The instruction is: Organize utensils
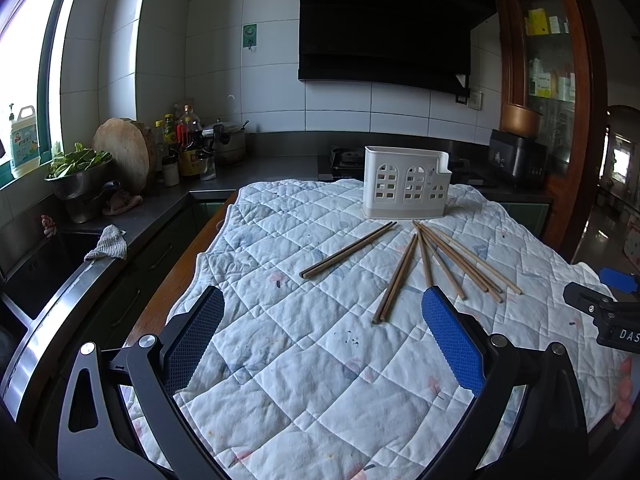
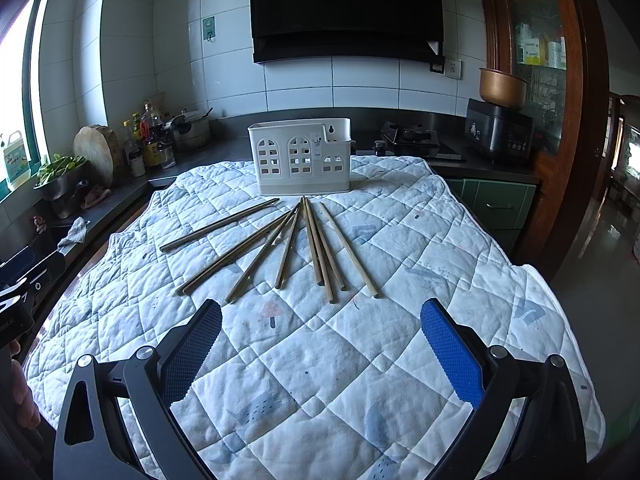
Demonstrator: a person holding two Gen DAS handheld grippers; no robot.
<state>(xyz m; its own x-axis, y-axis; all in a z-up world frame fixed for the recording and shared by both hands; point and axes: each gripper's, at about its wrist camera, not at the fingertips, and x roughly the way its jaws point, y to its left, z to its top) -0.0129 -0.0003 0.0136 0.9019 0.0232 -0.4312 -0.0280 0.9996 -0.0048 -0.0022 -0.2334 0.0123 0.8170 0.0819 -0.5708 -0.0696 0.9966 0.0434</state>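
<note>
On a quilted cloth (image 2: 400, 240), wooden chopsticks (image 2: 316, 244) lie fanned before a white holder (image 2: 300, 160), while the left gripper (image 1: 322, 304) and right gripper (image 2: 320, 316) hover empty, jaws apart.

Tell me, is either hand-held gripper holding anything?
No. The left hand-held gripper and right hand-held gripper are both open and empty; the chopsticks lie on the quilt.

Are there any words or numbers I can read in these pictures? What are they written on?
"DAS", cut off by the picture edge: white letters on the right gripper, seen from the left wrist.
Detergent jug label: too blurred to read.
Sauce bottles by the wall: labels too small.
Boxes in the glass cabinet: print too small.
White utensil holder sticker: unreadable.
</note>
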